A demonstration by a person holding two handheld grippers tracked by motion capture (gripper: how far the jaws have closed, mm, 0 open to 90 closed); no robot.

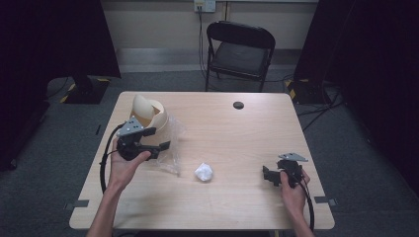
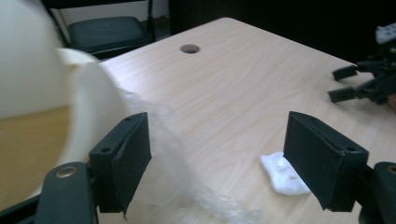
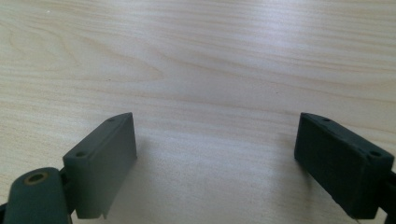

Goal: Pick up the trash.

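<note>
My left gripper [image 1: 159,139] is held in a hand at the table's left, jaws wide open, pointing right. In the left gripper view [image 2: 219,163] a clear plastic bag [image 2: 187,182] drapes past the left jaw without being clamped. The bag [image 1: 173,148] lies beside a cream round container [image 1: 147,111] with a tilted lid; the container [image 2: 42,93] looms close at the left. A crumpled white wad [image 1: 203,171] lies mid-table, and the wad [image 2: 282,175] sits by the right jaw. My right gripper [image 1: 267,175] rests low at the right, open over bare wood [image 3: 215,163].
The wooden table [image 1: 232,133] has a dark cable hole [image 1: 238,105] near its far edge. A black folding chair [image 1: 241,49] stands behind the table. Dark curtains flank the room. The other gripper [image 2: 369,84] shows far right in the left gripper view.
</note>
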